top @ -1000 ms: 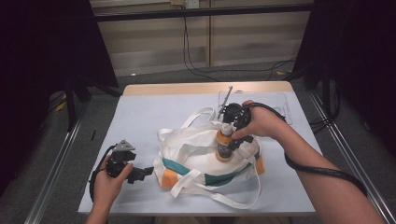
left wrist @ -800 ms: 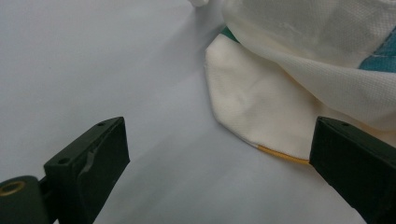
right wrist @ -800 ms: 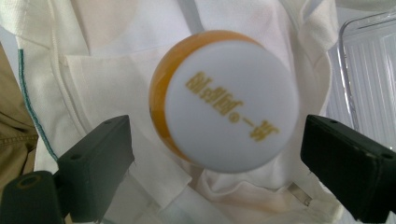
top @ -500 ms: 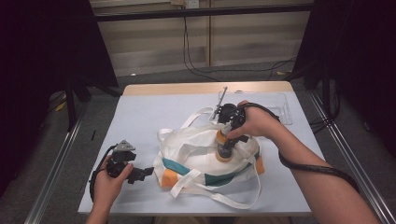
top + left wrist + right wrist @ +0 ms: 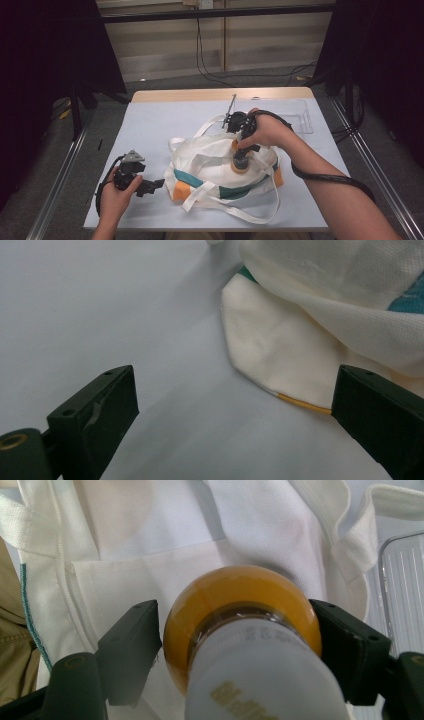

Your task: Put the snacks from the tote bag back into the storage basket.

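Here we saw the bottle [image 5: 240,161], orange at its lower end with a white label, standing upright on the bag [image 5: 210,160] toward the bag's right side, roughly in the middle of the desk [image 5: 150,120] and a little toward its near edge. In the right gripper view the bottle [image 5: 245,630] sat between the two black jaws, its orange body meeting the right jaw and reaching the edge of the left one. The right gripper [image 5: 240,156] pointed down from above and its jaws had just been closing on the bottle, which they now held. The hand [image 5: 265,132] around that gripper hung over the bag's far right part, with the cable looping along the forearm.

The bag lay flat and crumpled, cream cloth with a teal band and orange patches along its near side, its straps spilling toward the near edge and toward the far edge. A clear tray [image 5: 295,112] lay beyond the bag, near the far right corner of the desk.

The left gripper [image 5: 159,184] rested low near the near left corner, pointing at the bag's left end. In the left gripper view its jaws stood wide apart with nothing between them but bare desk and a cream corner of the bag [image 5: 280,355] just ahead.
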`<move>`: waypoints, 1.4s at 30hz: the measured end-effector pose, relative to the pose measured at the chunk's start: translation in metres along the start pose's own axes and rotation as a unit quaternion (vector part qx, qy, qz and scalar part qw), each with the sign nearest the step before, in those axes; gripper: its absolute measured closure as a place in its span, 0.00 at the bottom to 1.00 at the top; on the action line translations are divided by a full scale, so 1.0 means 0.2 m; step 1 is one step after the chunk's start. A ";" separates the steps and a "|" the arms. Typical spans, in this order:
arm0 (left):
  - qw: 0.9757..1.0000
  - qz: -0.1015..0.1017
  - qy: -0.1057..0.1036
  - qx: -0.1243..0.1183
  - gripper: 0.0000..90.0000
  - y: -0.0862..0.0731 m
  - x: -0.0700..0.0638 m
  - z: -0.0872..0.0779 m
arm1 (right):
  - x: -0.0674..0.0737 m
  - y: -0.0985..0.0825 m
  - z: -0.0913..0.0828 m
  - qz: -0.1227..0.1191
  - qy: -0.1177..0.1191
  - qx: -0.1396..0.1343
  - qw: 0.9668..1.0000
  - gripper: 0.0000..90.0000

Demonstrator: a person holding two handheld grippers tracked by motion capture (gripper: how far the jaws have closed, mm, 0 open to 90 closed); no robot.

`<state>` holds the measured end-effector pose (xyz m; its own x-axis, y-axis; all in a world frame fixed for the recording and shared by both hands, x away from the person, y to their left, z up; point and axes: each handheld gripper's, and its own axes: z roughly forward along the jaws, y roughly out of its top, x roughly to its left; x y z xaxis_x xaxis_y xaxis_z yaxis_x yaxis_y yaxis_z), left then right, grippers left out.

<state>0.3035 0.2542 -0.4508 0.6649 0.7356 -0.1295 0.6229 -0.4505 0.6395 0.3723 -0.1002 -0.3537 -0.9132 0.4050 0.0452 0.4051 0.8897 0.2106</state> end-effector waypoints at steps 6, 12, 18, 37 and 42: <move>1.000 0.003 0.002 0.003 0.05 0.00 -0.01 0.00 | 0.00 0.00 0.00 -0.003 -0.004 0.003 1.000 0.33; 1.000 0.008 0.000 0.001 0.05 0.01 -0.01 0.00 | 0.00 0.01 0.00 -0.001 -0.006 0.009 1.000 0.33; 1.000 0.008 0.005 0.001 0.05 0.01 -0.01 -0.01 | 0.00 0.02 0.00 0.002 -0.009 0.013 1.000 0.34; 1.000 0.011 -0.003 0.006 0.05 0.01 -0.02 0.00 | 0.00 0.03 -0.01 -0.011 0.012 0.042 0.999 0.34; 1.000 0.014 -0.008 0.009 0.05 0.01 -0.02 -0.01 | 0.00 0.05 -0.03 -0.013 0.011 0.044 0.999 0.34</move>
<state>0.3013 0.2510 -0.4475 0.6881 0.7150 -0.1237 0.6117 -0.4799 0.6289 0.3763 -0.0926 -0.3458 -0.9239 0.3776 0.0620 0.3826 0.9154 0.1253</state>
